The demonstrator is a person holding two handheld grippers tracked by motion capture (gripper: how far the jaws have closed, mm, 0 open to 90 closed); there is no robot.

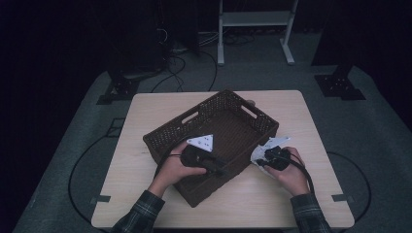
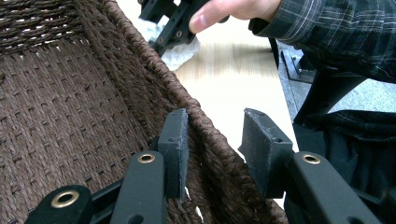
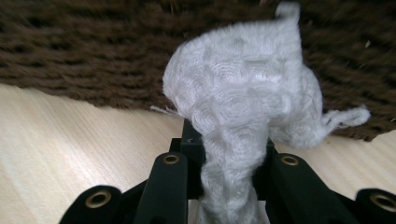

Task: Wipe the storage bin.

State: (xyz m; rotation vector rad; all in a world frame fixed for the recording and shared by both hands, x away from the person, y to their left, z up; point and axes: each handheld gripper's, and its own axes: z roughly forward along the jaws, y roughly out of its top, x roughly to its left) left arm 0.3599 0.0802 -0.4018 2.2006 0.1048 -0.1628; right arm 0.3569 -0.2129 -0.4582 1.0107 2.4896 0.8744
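A brown woven basket (image 1: 167, 132) stands askew in the middle of the light wooden table (image 1: 160, 102). My left gripper (image 1: 221, 170) straddles its near wall. In the left gripper view the jaws (image 2: 215, 121) stand one inside and one outside the woven wall (image 2: 205, 140), pads pressed to it. To the right of the basket, my right gripper (image 1: 261, 162) is shut on a white knitted cloth (image 1: 278, 142). The cloth (image 3: 243, 84) bunches up between the jaws (image 3: 229, 140), just in front of the basket's outer wall (image 3: 93, 46).
Bare tabletop (image 3: 70, 149) lies around the basket on all sides. The inside of the basket (image 2: 70, 93) holds nothing. Beyond the table are a grey floor mat, cables (image 1: 180, 68), black stand bases (image 1: 340, 85) and a white frame (image 1: 255, 19).
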